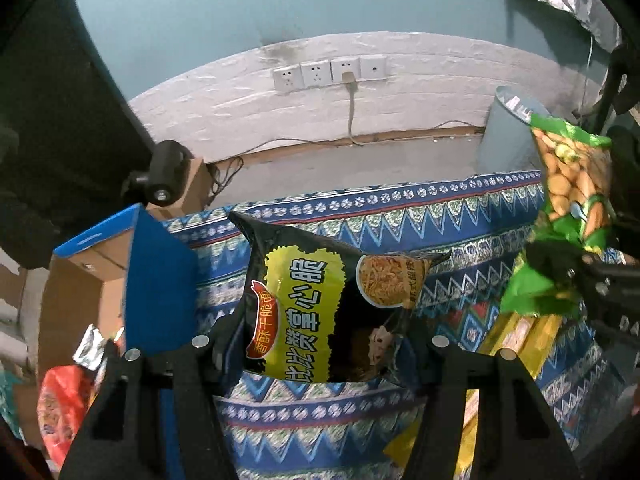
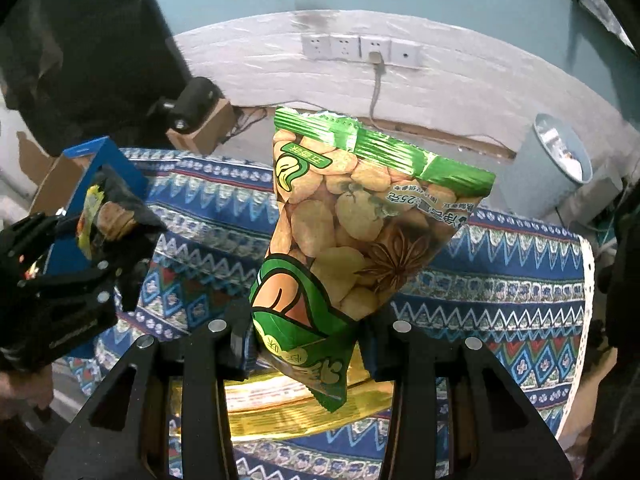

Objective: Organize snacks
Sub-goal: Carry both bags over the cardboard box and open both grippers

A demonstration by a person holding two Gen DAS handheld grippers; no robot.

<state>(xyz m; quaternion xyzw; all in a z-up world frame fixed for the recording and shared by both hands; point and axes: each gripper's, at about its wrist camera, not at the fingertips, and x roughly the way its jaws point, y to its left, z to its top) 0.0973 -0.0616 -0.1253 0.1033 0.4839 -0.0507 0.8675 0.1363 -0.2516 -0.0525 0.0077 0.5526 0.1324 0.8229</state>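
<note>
My left gripper (image 1: 322,354) is shut on a black and yellow snack bag (image 1: 316,300) and holds it upright above the patterned cloth. It also shows at the left of the right wrist view (image 2: 108,216). My right gripper (image 2: 306,344) is shut on a green bag of broad beans (image 2: 352,232), lifted above a gold packet (image 2: 296,412) on the cloth. The green bag also shows at the right of the left wrist view (image 1: 568,200).
A blue cardboard box (image 1: 160,280) stands open at the left, with red and silver snack packs (image 1: 64,404) below it. A blue patterned cloth (image 2: 500,280) covers the table. A grey bin (image 2: 560,160) and a wall with sockets (image 2: 360,48) lie behind.
</note>
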